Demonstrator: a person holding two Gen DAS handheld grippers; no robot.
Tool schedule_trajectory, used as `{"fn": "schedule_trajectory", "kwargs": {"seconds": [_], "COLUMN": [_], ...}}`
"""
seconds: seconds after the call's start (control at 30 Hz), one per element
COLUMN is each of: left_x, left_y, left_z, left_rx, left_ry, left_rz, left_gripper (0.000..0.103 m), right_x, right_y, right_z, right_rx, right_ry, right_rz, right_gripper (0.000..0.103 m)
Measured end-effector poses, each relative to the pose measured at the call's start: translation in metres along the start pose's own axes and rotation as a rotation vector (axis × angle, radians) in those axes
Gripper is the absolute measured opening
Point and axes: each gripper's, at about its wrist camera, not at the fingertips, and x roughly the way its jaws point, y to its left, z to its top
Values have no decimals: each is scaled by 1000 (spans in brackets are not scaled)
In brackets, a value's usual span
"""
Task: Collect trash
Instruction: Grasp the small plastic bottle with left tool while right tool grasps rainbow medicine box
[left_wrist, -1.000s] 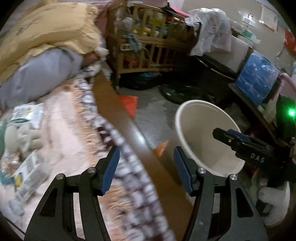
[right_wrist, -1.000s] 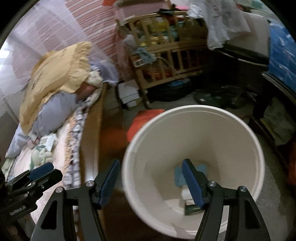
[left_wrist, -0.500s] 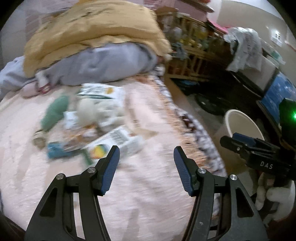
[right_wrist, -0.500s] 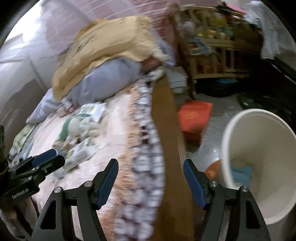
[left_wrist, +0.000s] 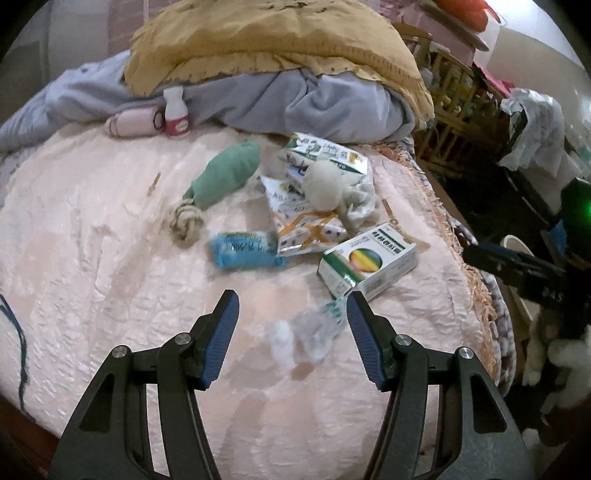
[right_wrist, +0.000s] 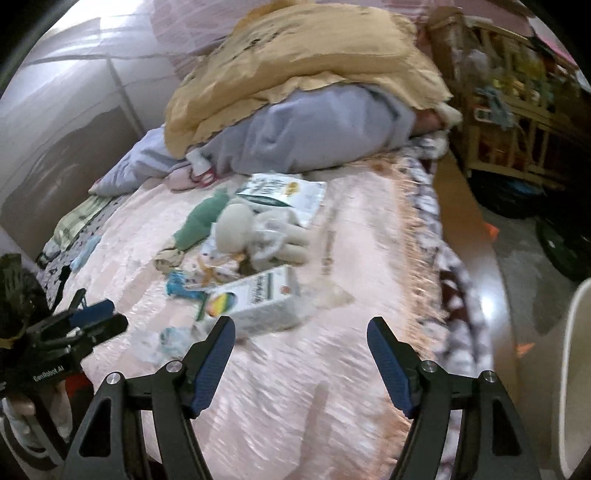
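Trash lies on a pink bedspread. A white carton with a rainbow circle lies beside a blue wrapper, printed foil bags and a clear crumpled plastic wrapper. My left gripper is open and empty, hovering just above the clear wrapper. My right gripper is open and empty over the bedspread, just right of the carton. The white bin stands on the floor at the far right.
A green rope toy, a beige soft toy and a small white bottle lie on the bed. A yellow blanket over grey bedding fills the back. A wooden crib stands beyond the bed edge.
Both grippers have swung left from over the bin to over the bed. The left now hovers above the clear wrapper and the right is near the carton. Both stayed open.
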Motion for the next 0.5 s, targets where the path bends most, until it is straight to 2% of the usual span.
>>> {"fn": "schedule_trajectory", "kwargs": {"seconds": [0.23,0.4,0.5], "left_x": [20,47,58], "left_y": [-10,-26,-27], "left_z": [-9,-12,-15], "left_rx": [69,144,151], "left_ry": [44,90,112], "left_rz": [-66,-58,-88], "left_gripper": [61,61,58], "right_x": [25,42,50], "right_y": [19,22,23], "right_z": [17,28,30], "right_rx": [-34,-45,-57], "right_ry": [17,30,53], "right_rz": [17,24,28], "right_gripper": [72,74,74]}}
